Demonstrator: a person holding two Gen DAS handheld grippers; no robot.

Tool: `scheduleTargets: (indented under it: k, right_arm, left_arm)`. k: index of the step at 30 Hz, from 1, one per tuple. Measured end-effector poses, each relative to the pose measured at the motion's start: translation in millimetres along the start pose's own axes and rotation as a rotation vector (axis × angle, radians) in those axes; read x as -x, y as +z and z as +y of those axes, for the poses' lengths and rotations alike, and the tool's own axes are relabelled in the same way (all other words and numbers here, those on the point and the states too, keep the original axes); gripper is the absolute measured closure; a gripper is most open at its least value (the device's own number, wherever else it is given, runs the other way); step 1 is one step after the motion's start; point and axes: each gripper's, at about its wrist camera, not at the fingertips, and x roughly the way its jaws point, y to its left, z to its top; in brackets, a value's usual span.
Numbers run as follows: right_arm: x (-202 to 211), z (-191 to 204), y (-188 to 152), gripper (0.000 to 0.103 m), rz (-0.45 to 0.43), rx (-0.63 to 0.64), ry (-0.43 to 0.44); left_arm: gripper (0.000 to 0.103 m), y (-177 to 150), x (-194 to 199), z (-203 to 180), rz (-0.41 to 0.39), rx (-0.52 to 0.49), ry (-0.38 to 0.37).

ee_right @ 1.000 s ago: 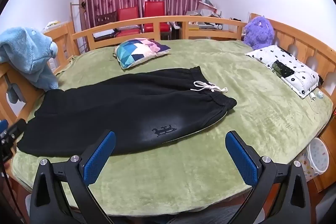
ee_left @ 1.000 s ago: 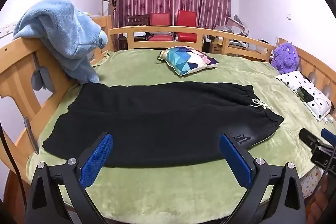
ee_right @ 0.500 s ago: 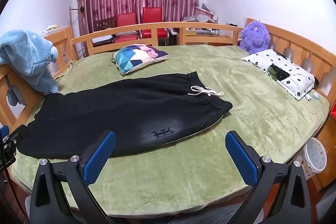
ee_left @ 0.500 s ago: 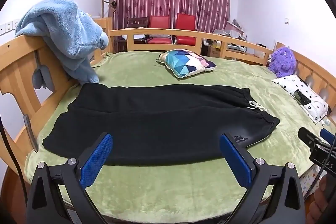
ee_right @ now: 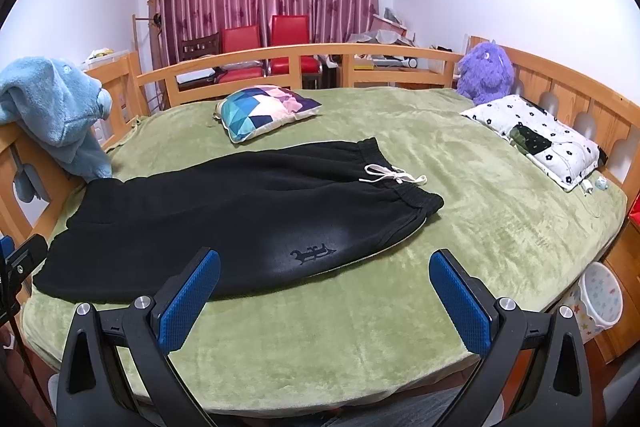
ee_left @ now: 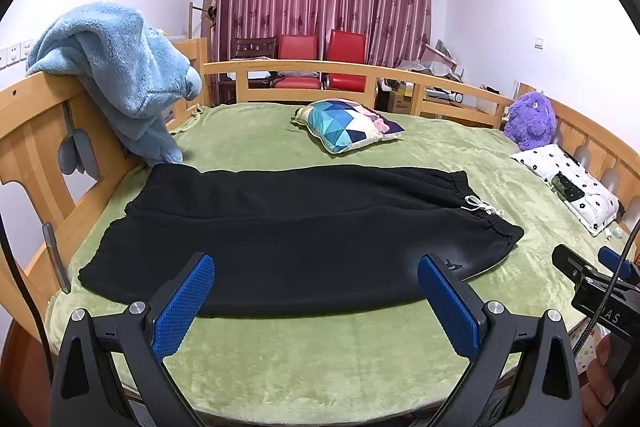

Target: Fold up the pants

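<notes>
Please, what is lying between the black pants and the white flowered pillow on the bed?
Only bare green blanket lies between the black pants and the flowered pillow; the right wrist view shows this best.

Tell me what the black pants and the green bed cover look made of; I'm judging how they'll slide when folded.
Black pants: seemingly thick matte fleece or sweatshirt knit, with a ribbed elastic waistband and a white cotton-like drawstring. Green bed cover: plush short-pile fabric, probably polyester velvet; its nap shows shiny, brushed streaks.

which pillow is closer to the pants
The geometric pillow, with blue, pink and white triangles, lies just beyond the pants. The white flowered pillow sits far off at the bed's right edge.
</notes>
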Motion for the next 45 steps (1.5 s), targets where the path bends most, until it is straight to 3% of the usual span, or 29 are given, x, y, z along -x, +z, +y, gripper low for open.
scheduleTargets:
  k: [45]
  right_arm:
    - [11, 3, -1, 0.000, -0.010, -0.004, -0.008]
  left_arm:
    - [0.000, -2, 1, 1, 0.007, 0.016, 0.000]
